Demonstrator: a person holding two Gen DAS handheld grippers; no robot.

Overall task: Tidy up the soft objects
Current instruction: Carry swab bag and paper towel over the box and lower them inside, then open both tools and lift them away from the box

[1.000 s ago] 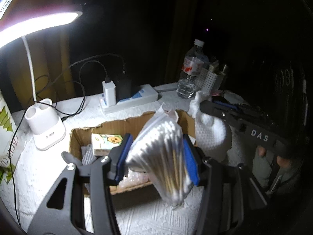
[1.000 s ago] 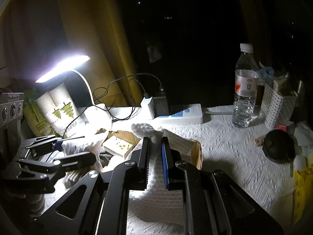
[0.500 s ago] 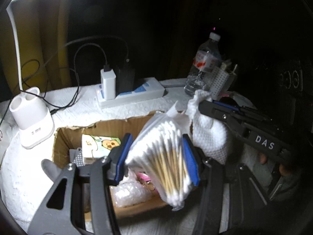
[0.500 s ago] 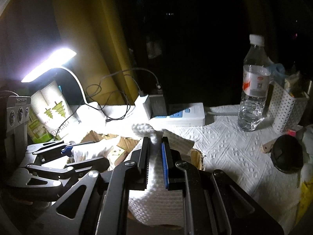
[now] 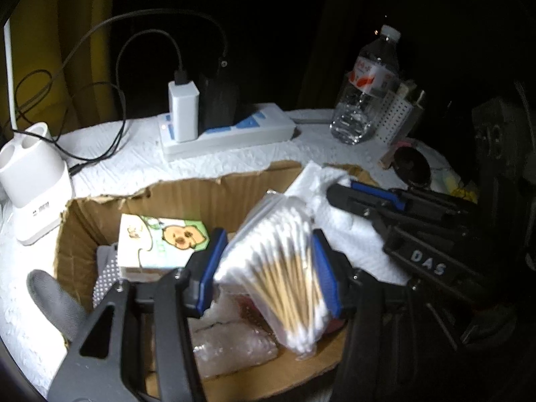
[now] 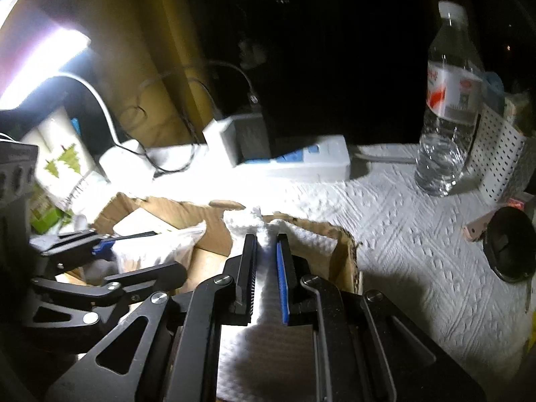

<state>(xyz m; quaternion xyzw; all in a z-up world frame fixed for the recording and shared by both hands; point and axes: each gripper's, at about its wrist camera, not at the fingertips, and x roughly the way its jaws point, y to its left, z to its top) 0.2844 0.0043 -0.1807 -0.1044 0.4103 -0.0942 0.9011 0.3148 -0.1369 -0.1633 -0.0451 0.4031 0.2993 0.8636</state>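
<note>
Two grippers have sunk toward the torn brown cardboard box (image 5: 110,201) over the past second, so both drops look close: the left gripper (image 5: 268,268) pinches a clear bag of wooden cotton swabs (image 5: 281,268) above the box's near half, the right gripper (image 6: 266,278) clamps a white knitted cloth (image 6: 268,345) over its right rim; open room remains only near the front wall
</note>
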